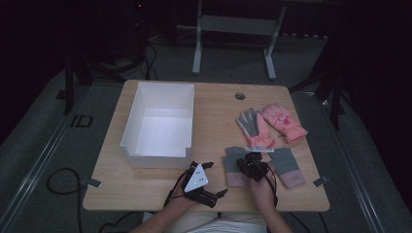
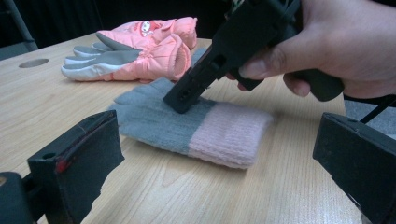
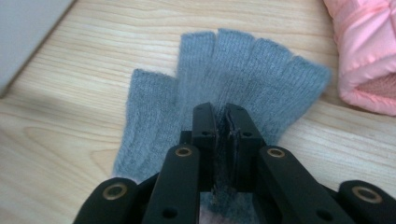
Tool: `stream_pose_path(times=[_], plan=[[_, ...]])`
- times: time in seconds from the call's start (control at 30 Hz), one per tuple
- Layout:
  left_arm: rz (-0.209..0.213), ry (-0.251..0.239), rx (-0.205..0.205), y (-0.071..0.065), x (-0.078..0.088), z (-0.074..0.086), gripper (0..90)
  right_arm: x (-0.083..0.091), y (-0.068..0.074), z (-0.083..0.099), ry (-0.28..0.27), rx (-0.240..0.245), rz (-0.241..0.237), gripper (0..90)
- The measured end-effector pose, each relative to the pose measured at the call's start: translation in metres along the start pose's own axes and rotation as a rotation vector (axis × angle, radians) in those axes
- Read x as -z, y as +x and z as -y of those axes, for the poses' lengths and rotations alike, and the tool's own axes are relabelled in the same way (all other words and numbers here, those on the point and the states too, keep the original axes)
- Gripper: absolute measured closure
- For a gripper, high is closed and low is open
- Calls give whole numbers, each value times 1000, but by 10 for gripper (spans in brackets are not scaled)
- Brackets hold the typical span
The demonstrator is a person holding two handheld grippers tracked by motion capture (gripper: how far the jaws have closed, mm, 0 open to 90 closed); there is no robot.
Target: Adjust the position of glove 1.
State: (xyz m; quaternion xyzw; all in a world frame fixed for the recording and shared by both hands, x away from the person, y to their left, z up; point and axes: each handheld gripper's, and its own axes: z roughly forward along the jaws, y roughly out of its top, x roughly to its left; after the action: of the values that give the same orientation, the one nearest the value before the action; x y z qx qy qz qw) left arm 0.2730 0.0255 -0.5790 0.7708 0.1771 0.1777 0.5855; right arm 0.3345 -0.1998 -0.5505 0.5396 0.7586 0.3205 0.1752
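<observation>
A grey knit glove (image 3: 233,79) with a pink cuff (image 2: 229,135) lies flat on the wooden table (image 1: 214,111). My right gripper (image 3: 223,112) points down at its palm, jaws shut together, and its tip rests on the grey knit (image 2: 154,116). In the high view this gripper (image 1: 252,162) stands between the glove (image 1: 232,167) and its twin (image 1: 287,166) to the right. My left gripper (image 1: 217,178) hovers near the table's front edge, left of the glove. Its jaws (image 2: 217,130) are open wide with nothing between them.
A pair of pink padded gloves (image 1: 271,125) with grey palms lies behind the knit ones. A white open box (image 1: 158,121) takes up the left half of the table. A round cable hole (image 1: 240,95) sits near the far edge.
</observation>
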Motion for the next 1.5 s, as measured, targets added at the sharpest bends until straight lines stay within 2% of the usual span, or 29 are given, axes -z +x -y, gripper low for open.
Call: stream_pose_path(times=[0.2, 0.33, 0.43, 0.5, 0.53, 0.6, 0.7, 0.77, 0.87, 1.07, 1.1, 1.17, 1.2, 1.3, 1.5], plan=[[1, 2, -2, 0, 0, 0, 7, -4, 1, 4, -6, 39, 15, 773], [3, 0, 0, 0, 0, 0, 7, -3, 1, 4, -10, 39, 5, 747], [2, -1, -1, 0, 0, 0, 7, 7, 1, 1, -45, 78, 6, 717], [3, -3, 0, 0, 0, 0, 7, 15, -2, -1, -84, 143, -1, 680], [3, -1, 0, 0, 0, 0, 7, 18, -6, -2, -92, 160, -2, 676], [2, -1, -1, 0, 0, 0, 7, 27, -18, -4, -114, 150, -25, 676], [2, -1, 2, 0, 0, 0, 7, 40, -38, -8, -144, 158, -5, 670], [3, 2, 7, 0, -1, 0, 7, 48, -53, -10, -157, 165, 16, 663], [6, -2, 8, 1, 0, 0, 7, 59, -75, -11, -175, 194, 84, 658], [4, -2, 9, 1, -1, 0, 7, 73, -122, -7, -163, 145, 122, 640], [3, 0, 9, 1, -1, 0, 7, 73, -129, -5, -155, 145, 138, 641], [2, -1, 10, 1, -1, 0, 7, 71, -141, -2, -124, 136, 140, 641], [2, -4, 9, 1, 0, 0, 7, 69, -145, 1, -109, 140, 153, 642], [0, 0, 9, 0, -1, 0, 7, 64, -154, 8, -76, 161, 152, 634], [-1, 2, 9, 0, -1, 0, 7, 51, -163, 16, -17, 158, 86, 635]])
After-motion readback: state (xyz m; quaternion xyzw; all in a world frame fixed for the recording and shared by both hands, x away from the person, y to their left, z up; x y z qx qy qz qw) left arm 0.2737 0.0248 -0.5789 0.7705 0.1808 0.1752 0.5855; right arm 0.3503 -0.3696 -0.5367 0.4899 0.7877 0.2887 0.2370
